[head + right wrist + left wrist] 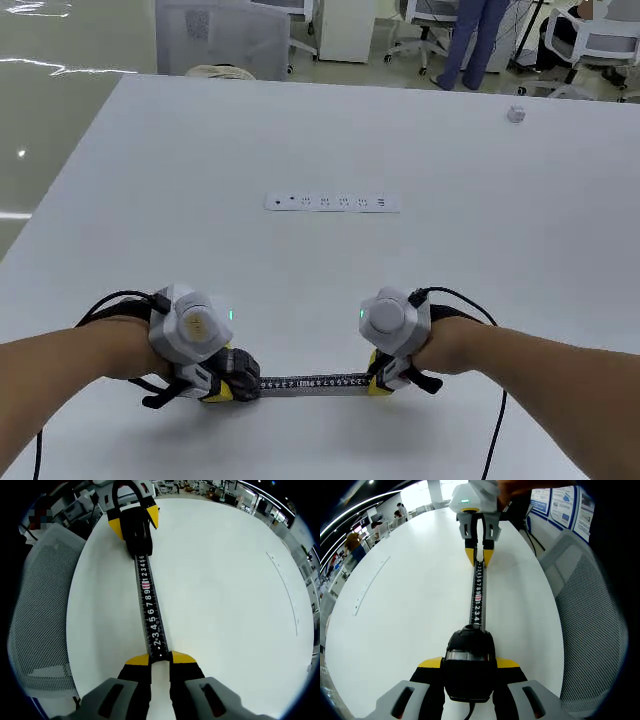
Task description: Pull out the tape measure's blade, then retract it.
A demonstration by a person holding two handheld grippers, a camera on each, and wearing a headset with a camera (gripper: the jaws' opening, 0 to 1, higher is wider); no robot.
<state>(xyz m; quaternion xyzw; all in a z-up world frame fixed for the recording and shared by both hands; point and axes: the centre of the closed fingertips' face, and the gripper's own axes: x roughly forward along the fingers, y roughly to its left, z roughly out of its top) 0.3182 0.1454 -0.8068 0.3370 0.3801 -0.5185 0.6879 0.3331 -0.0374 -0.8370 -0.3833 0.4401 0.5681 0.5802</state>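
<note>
2–9 on blade (150, 615); case (470, 647) in left tongs (469, 663)

power strip (332, 203): on the table (470, 270)
tape measure (240, 378): before the power strip, leftward
blade (315, 382): straight before the power strip
small object (516, 113): behind the power strip, far right

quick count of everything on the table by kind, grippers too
tape measure: 1
grippers: 2 (left gripper, right gripper)
power strip: 1
small grey round object: 1
total: 5
</note>
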